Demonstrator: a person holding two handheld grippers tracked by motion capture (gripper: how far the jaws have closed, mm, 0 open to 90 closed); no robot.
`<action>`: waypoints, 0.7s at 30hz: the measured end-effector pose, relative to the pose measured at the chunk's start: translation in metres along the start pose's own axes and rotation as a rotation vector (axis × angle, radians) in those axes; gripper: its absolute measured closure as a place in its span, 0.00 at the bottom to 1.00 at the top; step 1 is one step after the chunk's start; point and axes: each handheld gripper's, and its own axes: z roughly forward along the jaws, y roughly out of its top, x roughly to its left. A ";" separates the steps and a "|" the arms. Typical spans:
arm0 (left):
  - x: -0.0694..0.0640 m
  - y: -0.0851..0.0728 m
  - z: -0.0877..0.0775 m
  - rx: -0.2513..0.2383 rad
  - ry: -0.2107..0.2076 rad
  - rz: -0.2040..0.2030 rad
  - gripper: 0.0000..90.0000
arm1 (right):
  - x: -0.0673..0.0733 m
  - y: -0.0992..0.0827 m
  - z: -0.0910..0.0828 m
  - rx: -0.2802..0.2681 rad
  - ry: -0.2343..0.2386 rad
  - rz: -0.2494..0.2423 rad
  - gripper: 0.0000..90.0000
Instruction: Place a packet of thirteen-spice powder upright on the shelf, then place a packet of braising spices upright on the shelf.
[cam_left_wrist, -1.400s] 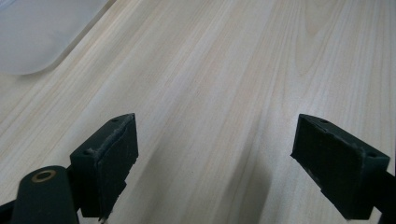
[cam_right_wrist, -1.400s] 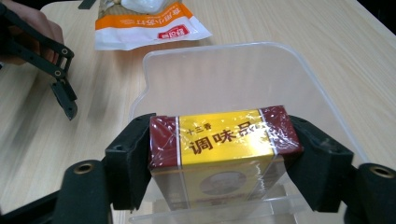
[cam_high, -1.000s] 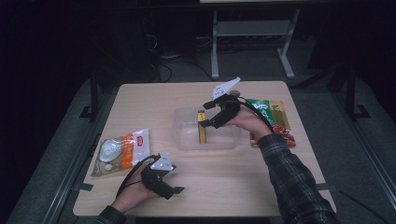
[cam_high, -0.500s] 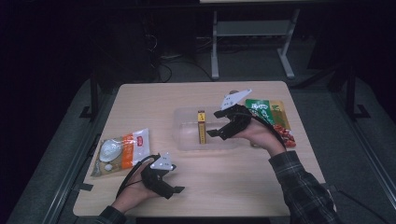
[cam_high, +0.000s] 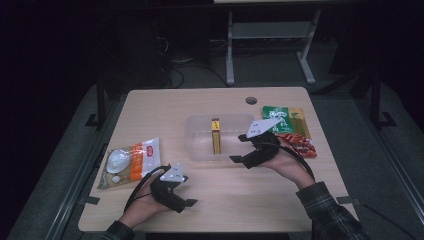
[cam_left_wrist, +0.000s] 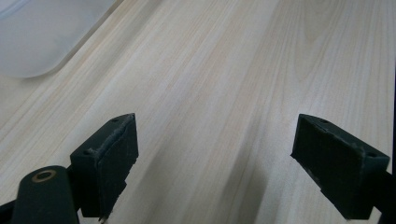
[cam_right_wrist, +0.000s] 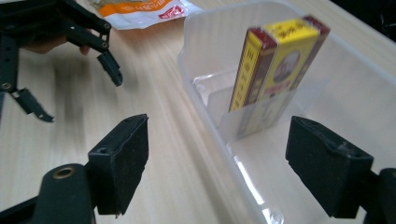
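1. Presently, the right gripper (cam_high: 239, 150) sits just at the near right corner of the clear plastic bin (cam_high: 197, 147) on the bench (cam_high: 165, 107), its jaws wide apart with nothing between the pads.
2. In the right gripper view, the right gripper (cam_right_wrist: 217, 158) straddles the bin's near wall: one jaw over bare bench, the other over the bin's floor.
3. The yellow and red box (cam_right_wrist: 275, 70) stands on edge inside the bin, leaning against a thin clear divider (cam_right_wrist: 261, 112); it is untouched by either gripper.
4. The left gripper (cam_high: 192, 192) rests low over the near left part of the bench, well apart from the bin, jaws wide and empty (cam_left_wrist: 215, 163).
5. A white and orange packet (cam_high: 127, 161) lies flat near the left edge.
6. A green packet (cam_high: 282, 119) and a red packet (cam_high: 297, 144) lie at the right, just behind the right hand (cam_high: 285, 165).
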 end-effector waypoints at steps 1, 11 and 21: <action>0.000 0.000 0.000 0.002 0.000 -0.001 0.15 | 0.000 -0.004 -0.002 0.013 -0.012 -0.007 0.23; 0.003 -0.002 -0.002 -0.004 0.004 -0.009 0.15 | -0.007 -0.032 -0.033 -0.007 -0.064 0.069 0.23; 0.003 -0.001 -0.001 -0.004 0.007 -0.019 0.16 | -0.049 -0.066 -0.062 0.005 -0.205 0.175 0.35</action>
